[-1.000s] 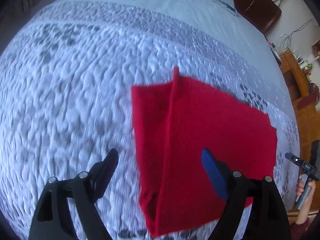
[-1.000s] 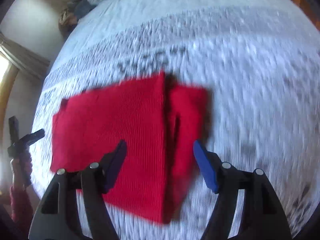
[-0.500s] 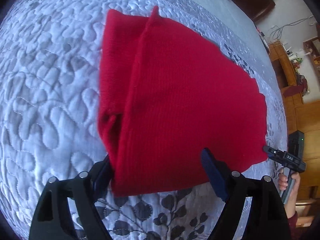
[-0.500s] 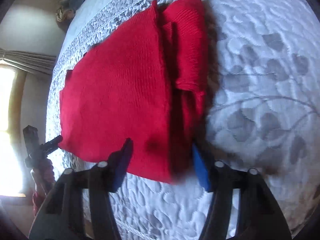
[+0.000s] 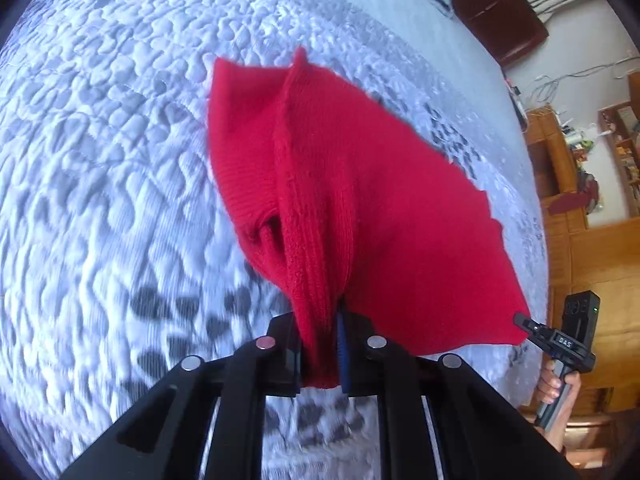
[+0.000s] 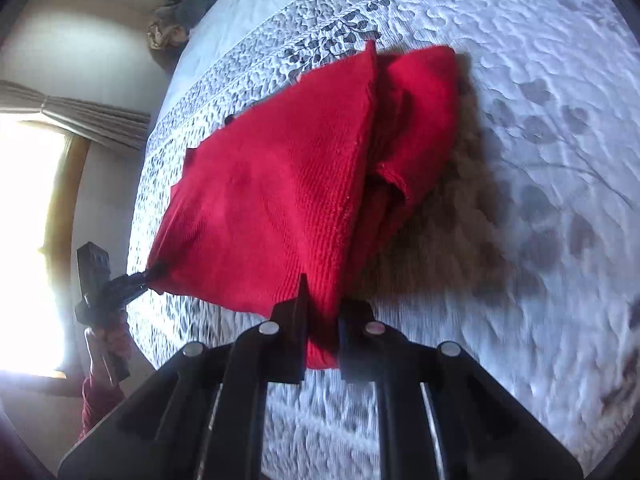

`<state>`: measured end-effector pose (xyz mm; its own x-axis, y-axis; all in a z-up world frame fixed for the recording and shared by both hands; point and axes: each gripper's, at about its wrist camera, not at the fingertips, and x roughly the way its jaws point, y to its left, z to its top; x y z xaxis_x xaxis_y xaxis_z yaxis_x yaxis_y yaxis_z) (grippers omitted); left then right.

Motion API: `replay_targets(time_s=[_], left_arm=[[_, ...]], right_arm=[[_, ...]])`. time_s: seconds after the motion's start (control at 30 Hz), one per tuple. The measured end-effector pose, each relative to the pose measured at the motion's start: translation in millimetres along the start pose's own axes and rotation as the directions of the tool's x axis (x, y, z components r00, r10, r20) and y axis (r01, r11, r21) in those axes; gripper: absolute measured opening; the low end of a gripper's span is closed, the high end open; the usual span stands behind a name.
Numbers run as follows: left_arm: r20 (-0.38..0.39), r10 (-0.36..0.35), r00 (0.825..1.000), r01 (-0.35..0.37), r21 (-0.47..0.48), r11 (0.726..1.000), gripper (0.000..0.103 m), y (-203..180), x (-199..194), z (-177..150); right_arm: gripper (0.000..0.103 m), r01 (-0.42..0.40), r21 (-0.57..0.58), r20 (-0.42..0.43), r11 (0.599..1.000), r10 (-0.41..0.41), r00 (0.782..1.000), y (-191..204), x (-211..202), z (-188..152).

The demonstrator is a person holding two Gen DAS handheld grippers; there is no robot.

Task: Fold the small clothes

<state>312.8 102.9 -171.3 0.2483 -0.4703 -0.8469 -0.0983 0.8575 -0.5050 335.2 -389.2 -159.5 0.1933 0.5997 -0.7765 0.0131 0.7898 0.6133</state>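
A red knit garment [image 5: 360, 200] lies partly folded on the quilted bed [image 5: 100, 160], its near edge lifted. My left gripper [image 5: 320, 344] is shut on the garment's near left corner. My right gripper [image 6: 322, 336] is shut on the near right corner of the same garment [image 6: 280, 184]. Each gripper shows in the other's view, at the garment's other near corner: the right one [image 5: 524, 322] in the left wrist view, the left one [image 6: 150, 274] in the right wrist view. A folded sleeve layer lies along each side of the garment.
The bed's white and grey leaf-pattern quilt [image 6: 520, 120] spreads around the garment. A dark headboard [image 5: 500, 8] and wooden furniture [image 5: 592, 240] stand past the bed's far side. A bright window with curtains [image 6: 36, 200] is at the left in the right wrist view.
Both grippers have closed on the garment's near corners and lifted the near edge off the quilt. Before, both were open and coming down onto it.
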Motion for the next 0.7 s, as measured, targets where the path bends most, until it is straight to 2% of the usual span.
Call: replay_targets(time_s=[0.07,0.27,0.4,0.57,0.63,0.7], left_arm=[[-0.013,0.005,1.0,-0.004,0.023,1.0,0.012,-6,-11,-20],[-0.049,0.005,0.999,-0.001,0.07,0.998,0.013,-10,-30,-89],[-0.073,0.019,0.997,-0.013,0.091,0.996,0.013,-3,-27,-138],[-0.07,0.047,0.996,-0.042,0.064,0.997,0.013,16,-13,-176],[-0.057,0.036,0.998,-0.032,0.064,0.997,0.014,22,-10,-180],[-0.053,0.035,0.998,-0.03,0.093,0.995,0.014,25,-7,-181]], right_arm=[[0.01,0.009,-0.018,-0.009,1.0,-0.01,1.0,3,-14,-18],[0.01,0.017,-0.047,-0.046,0.999,-0.019,0.999,0,-45,-101],[0.01,0.027,-0.012,-0.057,1.0,-0.028,0.998,-21,-52,-150],[0.01,0.067,0.03,-0.081,0.997,-0.064,0.995,-42,-37,-178],[0.01,0.082,0.036,-0.079,0.996,-0.079,0.994,-47,-33,-186],[0.01,0.129,0.025,-0.071,0.991,-0.127,0.989,-49,-25,-187]])
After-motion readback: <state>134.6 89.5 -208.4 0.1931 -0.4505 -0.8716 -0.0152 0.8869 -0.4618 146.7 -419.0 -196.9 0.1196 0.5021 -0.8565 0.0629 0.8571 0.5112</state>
